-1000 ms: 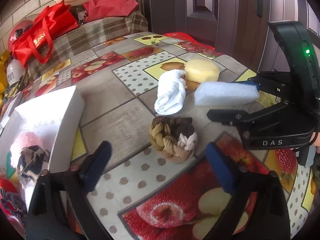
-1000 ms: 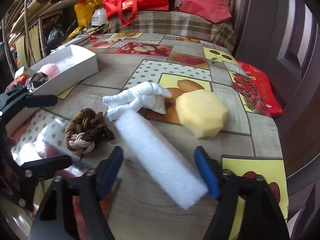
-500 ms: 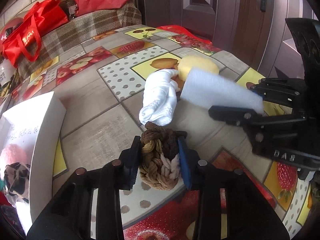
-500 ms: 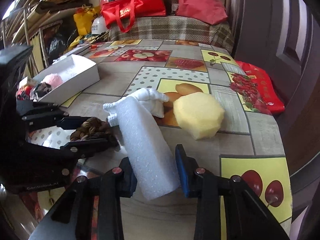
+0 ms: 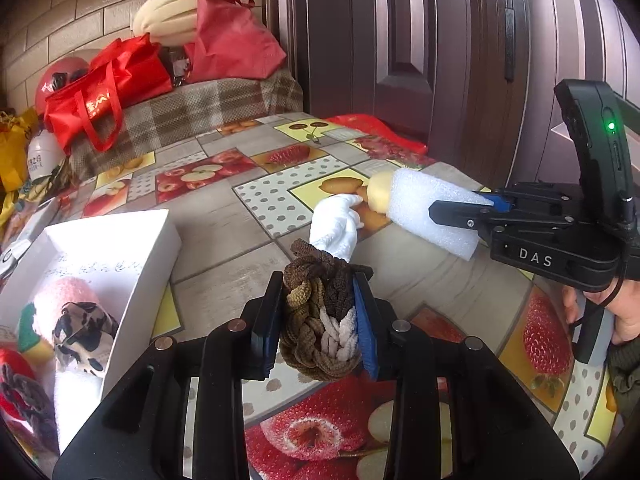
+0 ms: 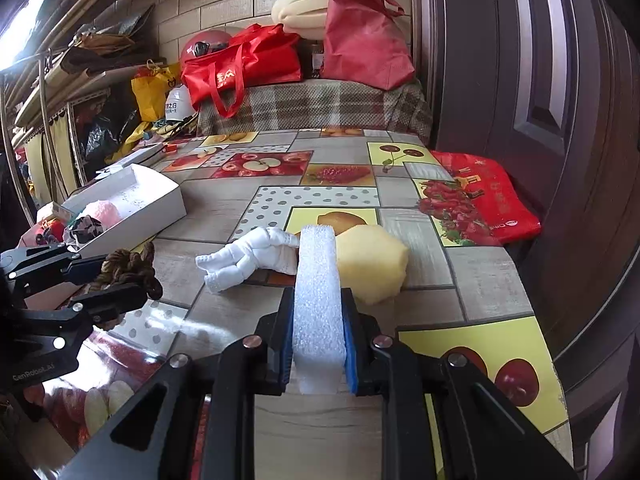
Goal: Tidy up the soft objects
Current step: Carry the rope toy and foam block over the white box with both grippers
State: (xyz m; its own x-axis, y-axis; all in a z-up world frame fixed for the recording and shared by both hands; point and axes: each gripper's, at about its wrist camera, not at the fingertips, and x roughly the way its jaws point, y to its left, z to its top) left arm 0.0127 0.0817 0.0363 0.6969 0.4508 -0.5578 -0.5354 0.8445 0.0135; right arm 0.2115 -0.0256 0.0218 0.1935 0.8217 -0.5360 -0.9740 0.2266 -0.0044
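Since the earlier frames both grippers have closed on soft items and lifted them off the table (image 6: 224,308). Left gripper (image 5: 318,326): jaws clamped on the braided rope (image 5: 320,320), beside the white box (image 5: 140,248). Right gripper (image 6: 318,344): jaws clamped on the foam block (image 6: 318,280). The glove (image 6: 248,258) and yellow sponge (image 6: 372,264) lie on the table, touching.

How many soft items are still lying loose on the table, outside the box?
2: the white glove mid-table and the yellow sponge just right of it. The braided rope and white foam block are gripped.
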